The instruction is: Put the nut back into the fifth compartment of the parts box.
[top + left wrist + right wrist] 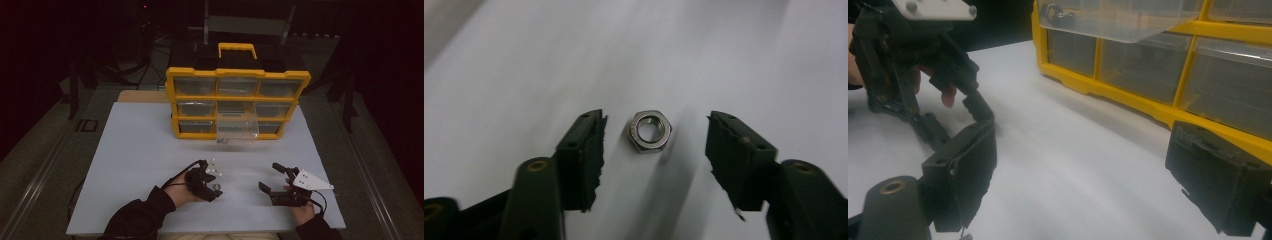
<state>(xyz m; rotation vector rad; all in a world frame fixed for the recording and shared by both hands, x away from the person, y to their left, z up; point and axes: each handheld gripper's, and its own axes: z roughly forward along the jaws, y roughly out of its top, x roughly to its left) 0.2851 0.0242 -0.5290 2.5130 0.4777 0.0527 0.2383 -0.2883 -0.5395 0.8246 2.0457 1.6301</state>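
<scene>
At the bottom of the high view, a person's left gripper (212,181) points down at a steel nut (217,187) lying on the white board (140,150) left of centre. In the left gripper view the nut (650,131) sits between the spread pads (586,150), touching neither. Lower right, the right gripper (272,177) rests on the board with its jaws wide apart and nothing between them. Farther back, at upper centre, stands a yellow drawer cabinet (237,102) with one clear drawer (238,129) pulled out.
</scene>
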